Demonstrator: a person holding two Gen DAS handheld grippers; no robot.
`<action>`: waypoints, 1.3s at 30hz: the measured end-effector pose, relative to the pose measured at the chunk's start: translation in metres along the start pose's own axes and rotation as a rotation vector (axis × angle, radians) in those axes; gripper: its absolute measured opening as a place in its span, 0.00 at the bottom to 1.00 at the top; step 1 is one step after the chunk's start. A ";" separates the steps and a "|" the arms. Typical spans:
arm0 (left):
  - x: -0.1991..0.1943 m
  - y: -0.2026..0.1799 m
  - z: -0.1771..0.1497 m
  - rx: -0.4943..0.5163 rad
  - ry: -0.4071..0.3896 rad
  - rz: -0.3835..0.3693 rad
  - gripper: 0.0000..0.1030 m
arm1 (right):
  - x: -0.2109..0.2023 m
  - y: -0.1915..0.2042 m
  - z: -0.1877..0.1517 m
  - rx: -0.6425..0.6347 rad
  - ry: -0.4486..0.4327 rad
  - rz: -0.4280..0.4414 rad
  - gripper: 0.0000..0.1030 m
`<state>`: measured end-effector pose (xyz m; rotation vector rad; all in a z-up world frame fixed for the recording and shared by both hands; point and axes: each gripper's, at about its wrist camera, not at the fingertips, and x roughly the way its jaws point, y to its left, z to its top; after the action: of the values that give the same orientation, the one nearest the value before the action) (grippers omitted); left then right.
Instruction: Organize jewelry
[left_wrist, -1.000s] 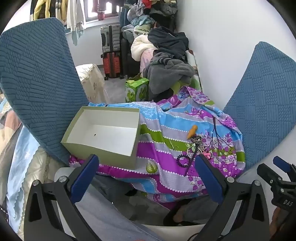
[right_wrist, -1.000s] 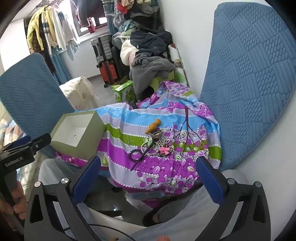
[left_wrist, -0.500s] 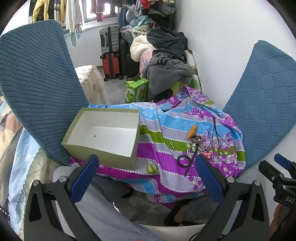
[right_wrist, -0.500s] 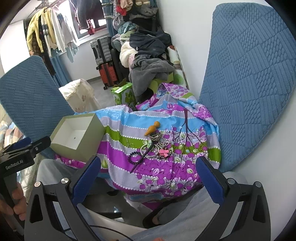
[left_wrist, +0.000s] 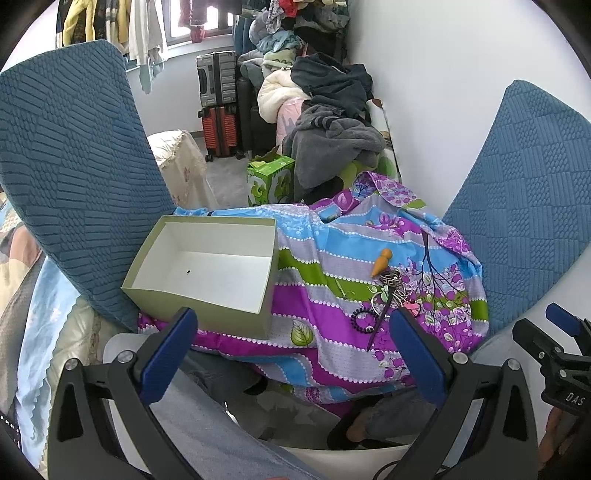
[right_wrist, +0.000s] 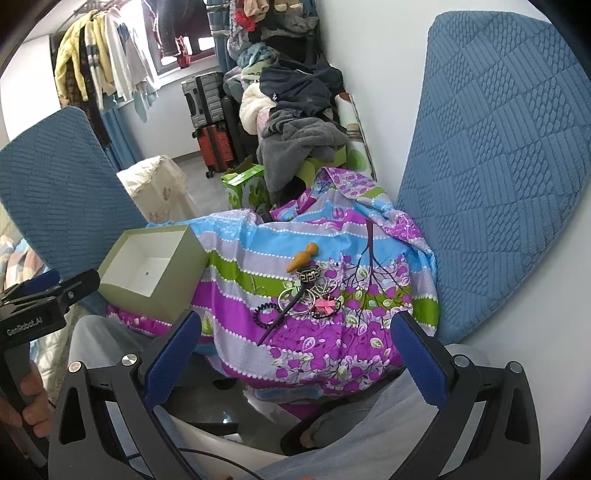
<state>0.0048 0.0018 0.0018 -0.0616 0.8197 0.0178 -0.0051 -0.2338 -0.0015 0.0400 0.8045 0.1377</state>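
An open green box (left_wrist: 207, 266) with a white, empty inside sits on the left of a floral cloth (left_wrist: 332, 258); it also shows in the right wrist view (right_wrist: 155, 269). A small heap of jewelry (right_wrist: 306, 295) lies on the cloth to its right: an orange wooden piece (right_wrist: 303, 258), a patterned bangle (right_wrist: 308, 277), silver rings, a black bead bracelet (right_wrist: 266, 313), a dark hair stick (right_wrist: 280, 317) and a pink bow (right_wrist: 325, 303). The heap also shows in the left wrist view (left_wrist: 388, 295). My left gripper (left_wrist: 291, 350) and right gripper (right_wrist: 295, 354) are both open and empty, well short of the cloth.
Blue quilted cushions stand on both sides (left_wrist: 66, 166) (right_wrist: 498, 166). A white wall is at the right. Behind the cloth are piled clothes (left_wrist: 325, 110), suitcases (left_wrist: 218, 110) and a green carton (left_wrist: 269, 181). The person's legs are below the grippers.
Both views have shifted slightly; the right gripper has edged a little closer to the jewelry heap. Both grippers stay open. Nothing on the cloth has moved.
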 end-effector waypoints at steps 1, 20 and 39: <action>0.000 0.000 0.000 -0.001 -0.001 0.002 1.00 | -0.001 0.000 0.000 -0.002 -0.002 0.000 1.00; 0.006 -0.010 -0.001 -0.003 0.018 -0.007 1.00 | -0.002 -0.005 0.001 0.025 -0.004 -0.025 1.00; 0.018 -0.010 -0.003 -0.013 0.028 -0.017 1.00 | 0.006 -0.010 0.000 0.061 -0.004 0.009 1.00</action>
<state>0.0153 -0.0084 -0.0124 -0.0810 0.8475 0.0058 -0.0003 -0.2428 -0.0064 0.1019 0.8048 0.1215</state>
